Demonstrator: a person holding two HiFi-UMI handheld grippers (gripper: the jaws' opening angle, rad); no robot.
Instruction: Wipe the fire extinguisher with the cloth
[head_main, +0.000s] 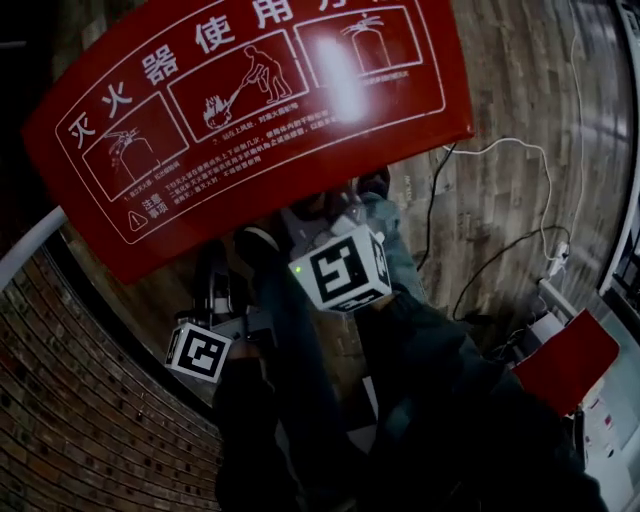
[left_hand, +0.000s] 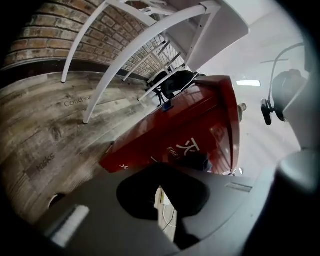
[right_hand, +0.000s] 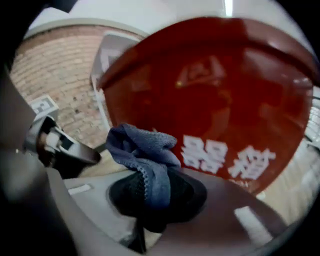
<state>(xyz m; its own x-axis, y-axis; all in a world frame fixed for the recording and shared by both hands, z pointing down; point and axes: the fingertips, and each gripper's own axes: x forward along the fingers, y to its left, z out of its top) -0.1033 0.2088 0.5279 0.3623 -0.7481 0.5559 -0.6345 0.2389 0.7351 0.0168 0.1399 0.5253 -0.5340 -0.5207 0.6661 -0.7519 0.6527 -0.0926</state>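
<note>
Fire extinguisher box, at one o'clock just beyond the blue cloth pinched by the nearer right gripper; left gripper tips together, empty.

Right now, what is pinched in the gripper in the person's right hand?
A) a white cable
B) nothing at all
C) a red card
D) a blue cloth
D: the right gripper view shows the blue cloth clamped between the dark pads of the right gripper, bunched up in front of the red box.
</note>
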